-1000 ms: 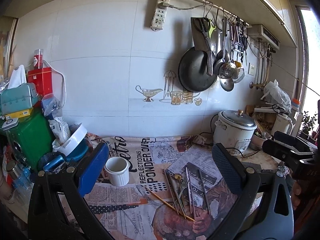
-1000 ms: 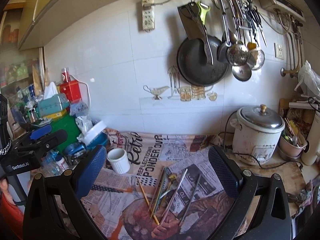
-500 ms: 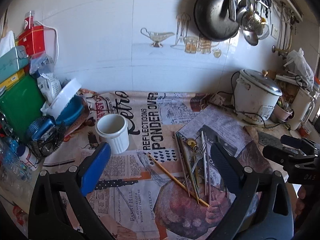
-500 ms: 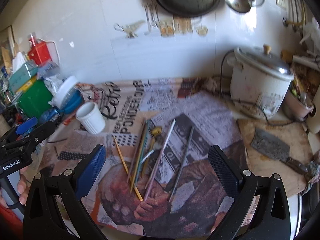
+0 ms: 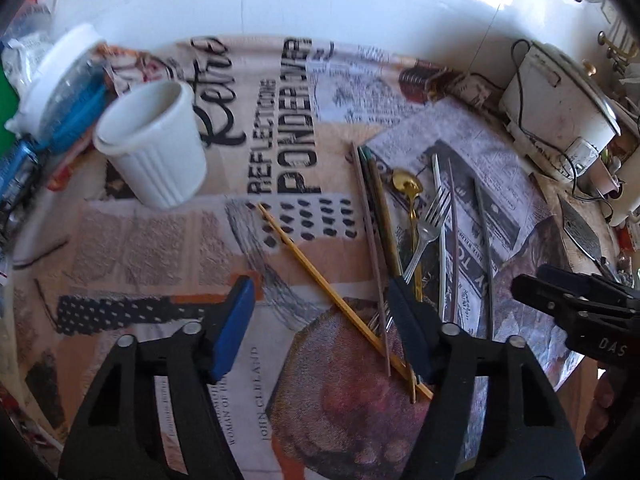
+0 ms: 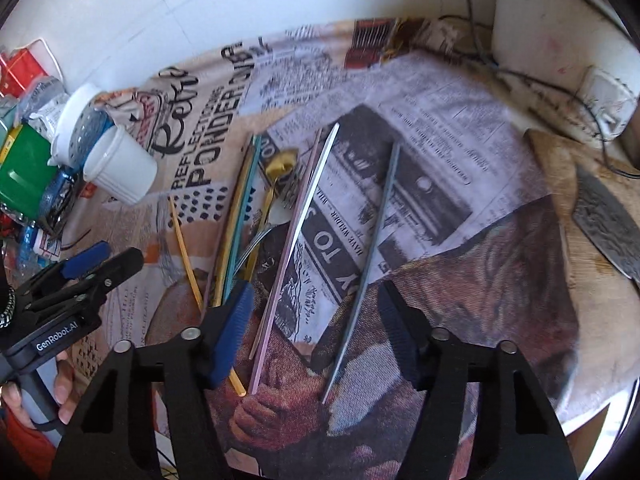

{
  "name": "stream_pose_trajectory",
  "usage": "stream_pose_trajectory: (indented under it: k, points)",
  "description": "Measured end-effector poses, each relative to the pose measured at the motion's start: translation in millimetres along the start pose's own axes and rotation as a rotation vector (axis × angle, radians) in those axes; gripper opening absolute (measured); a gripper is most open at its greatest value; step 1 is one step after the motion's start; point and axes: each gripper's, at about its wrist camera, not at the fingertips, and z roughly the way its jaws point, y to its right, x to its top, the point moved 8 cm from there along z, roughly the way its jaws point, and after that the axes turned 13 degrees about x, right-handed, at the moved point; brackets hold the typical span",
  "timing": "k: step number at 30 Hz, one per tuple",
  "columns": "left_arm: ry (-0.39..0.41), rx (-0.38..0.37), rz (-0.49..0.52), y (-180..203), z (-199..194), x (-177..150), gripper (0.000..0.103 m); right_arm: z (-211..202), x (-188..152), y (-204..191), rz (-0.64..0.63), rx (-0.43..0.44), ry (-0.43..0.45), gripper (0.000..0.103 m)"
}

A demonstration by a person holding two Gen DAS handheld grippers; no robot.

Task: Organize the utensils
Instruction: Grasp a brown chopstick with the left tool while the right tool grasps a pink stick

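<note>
Several chopsticks, a gold spoon (image 5: pixel 408 188) and a fork (image 5: pixel 432 216) lie loose on the newspaper-print cloth (image 5: pixel 160 240). A white ribbed cup (image 5: pixel 152 144) stands upright at the left. My left gripper (image 5: pixel 320 316) hovers low over the near end of a yellow chopstick (image 5: pixel 304 256), its jaws closing with nothing pressed between the pads. My right gripper (image 6: pixel 316 324) hangs over a pink chopstick (image 6: pixel 296 240) and a grey chopstick (image 6: pixel 372 248), also closing, and its pads touch neither. Each gripper appears at the edge of the other's view.
A white rice cooker (image 5: pixel 560 92) with its cord stands at the back right. On a wooden board (image 6: pixel 560 184) to the right lies a cleaver (image 6: pixel 608 220). A green tin (image 6: pixel 24 172), a white-lidded jar (image 5: pixel 52 72) and small clutter crowd the left edge.
Both grippers have dropped towards the table and tipped downward, so the wall and hanging pans have left view. Both pairs of jaws have narrowed. The utensils have not moved.
</note>
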Motion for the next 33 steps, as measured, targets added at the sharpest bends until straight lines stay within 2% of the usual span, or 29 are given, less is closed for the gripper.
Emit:
stream_pose_trajectory:
  k: [1,6,11,13,16,21,26,33]
  points:
    - [-0.01,-0.008,-0.001,3.6,4.6,-0.1,0.057,4.3,0.9,0.3,0.003,0.011,-0.013,0.05]
    - [-0.033,-0.033,-0.013,15.3,17.7,6.4,0.045,25.7,12.7,1.6,0.021,0.086,-0.055,0.038]
    - [-0.056,-0.081,-0.021,30.0,28.1,14.6,0.032,43.5,21.2,3.0,0.02,0.114,-0.101,0.034]
    - [-0.081,-0.12,-0.022,36.9,32.6,15.6,0.023,50.7,21.7,3.6,0.026,0.128,-0.129,0.022]
    - [-0.11,-0.179,-0.015,48.4,37.0,16.6,0.016,57.0,25.0,4.7,0.021,0.132,-0.15,0.013]
    - [-0.13,-0.194,0.009,65.2,43.4,19.7,0.012,59.0,29.3,6.3,0.008,0.154,-0.155,0.009]
    - [-0.159,-0.16,0.006,70.6,56.8,23.2,0.012,62.8,32.1,9.4,0.036,0.196,-0.16,0.008]
    - [-0.187,-0.141,-0.005,70.3,70.5,29.0,0.012,63.0,33.0,8.3,0.036,0.209,-0.162,0.008]
